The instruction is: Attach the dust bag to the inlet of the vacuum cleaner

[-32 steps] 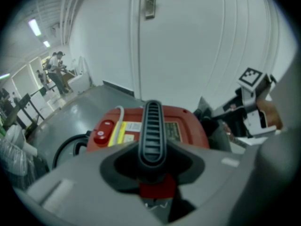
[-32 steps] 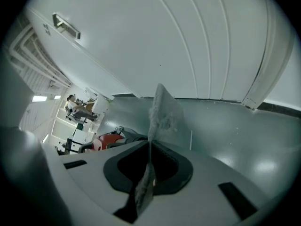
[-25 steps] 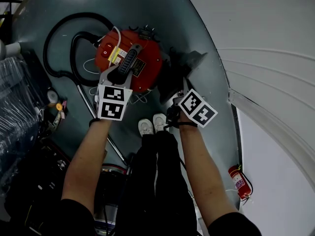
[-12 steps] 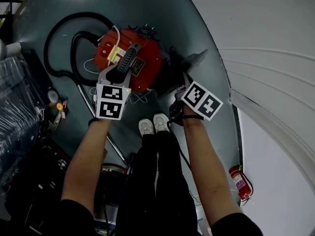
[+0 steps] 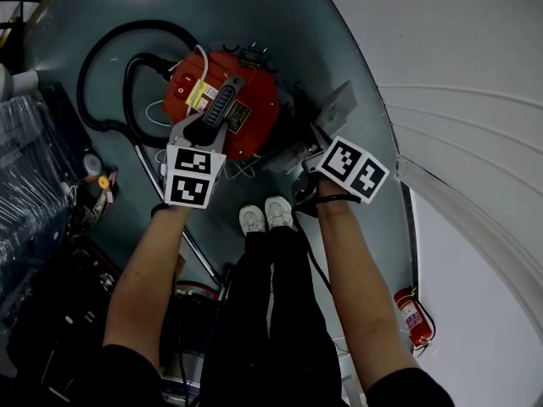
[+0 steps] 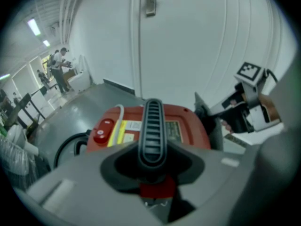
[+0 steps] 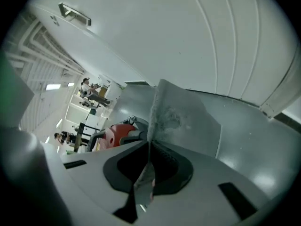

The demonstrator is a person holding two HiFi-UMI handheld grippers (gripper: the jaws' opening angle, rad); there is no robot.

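Observation:
The red vacuum cleaner (image 5: 250, 91) stands on the dark floor, with a black ribbed handle (image 5: 219, 108) across its top. My left gripper (image 5: 204, 130) is shut on that handle (image 6: 153, 131), and the red body (image 6: 186, 126) shows beyond the jaws. My right gripper (image 5: 312, 155) is shut on the edge of the grey dust bag (image 5: 336, 107), just right of the vacuum. In the right gripper view the bag (image 7: 188, 121) stands edge-on between the jaws (image 7: 148, 166), with the vacuum (image 7: 117, 133) behind at left. The vacuum's inlet is hidden.
A black hose (image 5: 102, 66) loops left of the vacuum and a metal wand (image 5: 170, 206) lies on the floor. My white shoes (image 5: 263, 214) are close below. A white curved wall (image 5: 458, 75) runs at right, with a fire extinguisher (image 5: 411, 312) by it. Wrapped clutter (image 5: 34, 185) fills the left.
My right gripper has shifted right and tilted, and the grey bag has swung up and to the right with it. The left gripper and vacuum have stayed put.

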